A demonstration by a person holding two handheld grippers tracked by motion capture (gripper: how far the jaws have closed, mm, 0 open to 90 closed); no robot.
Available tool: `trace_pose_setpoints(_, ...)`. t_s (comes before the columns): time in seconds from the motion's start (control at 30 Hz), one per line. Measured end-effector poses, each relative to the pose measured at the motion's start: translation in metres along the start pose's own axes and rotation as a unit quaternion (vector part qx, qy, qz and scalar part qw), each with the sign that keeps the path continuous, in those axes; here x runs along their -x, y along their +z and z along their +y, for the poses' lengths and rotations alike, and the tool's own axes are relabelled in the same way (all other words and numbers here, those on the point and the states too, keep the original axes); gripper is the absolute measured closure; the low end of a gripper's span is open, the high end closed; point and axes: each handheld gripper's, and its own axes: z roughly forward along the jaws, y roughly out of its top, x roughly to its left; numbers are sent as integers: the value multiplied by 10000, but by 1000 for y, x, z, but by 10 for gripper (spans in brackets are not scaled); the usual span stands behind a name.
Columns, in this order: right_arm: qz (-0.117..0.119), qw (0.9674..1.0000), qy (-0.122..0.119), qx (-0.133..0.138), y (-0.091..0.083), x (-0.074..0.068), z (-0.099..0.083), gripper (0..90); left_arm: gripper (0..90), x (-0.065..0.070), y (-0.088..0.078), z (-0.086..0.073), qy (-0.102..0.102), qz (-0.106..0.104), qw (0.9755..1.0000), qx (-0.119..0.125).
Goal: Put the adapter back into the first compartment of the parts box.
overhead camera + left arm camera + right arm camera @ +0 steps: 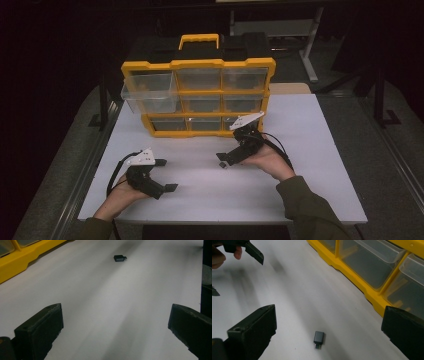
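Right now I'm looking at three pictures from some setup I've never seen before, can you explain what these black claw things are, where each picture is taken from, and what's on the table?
The black claws are hand-held grippers: a person holds one in each hand. The high view looks down on the white table, with the left gripper and the right gripper coming in from below. The other two pictures come from cameras riding on each gripper, looking out between its two black jaws. On the table stands a yellow organizer with clear drawers; its top left drawer is pulled out. A small dark adapter lies flat on the table, just ahead of the right gripper. Both grippers are open and hold nothing.
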Motion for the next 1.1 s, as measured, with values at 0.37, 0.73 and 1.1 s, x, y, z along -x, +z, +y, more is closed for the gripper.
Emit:
trace_pose_setpoints(0.37,-4,10000,58,20,8,1,7,0,0,0,0,0,8,-2,10000,-5)
trace_pose_setpoints(0.73,35,9999,-54,-120,19,0,8,0,0,1,1,0,23,2,10000,-16)
trace_pose_setpoints(1.1,94,9989,-92,-439,30,-2,1,0,0,1,1,-1,30,5,10000,-25)
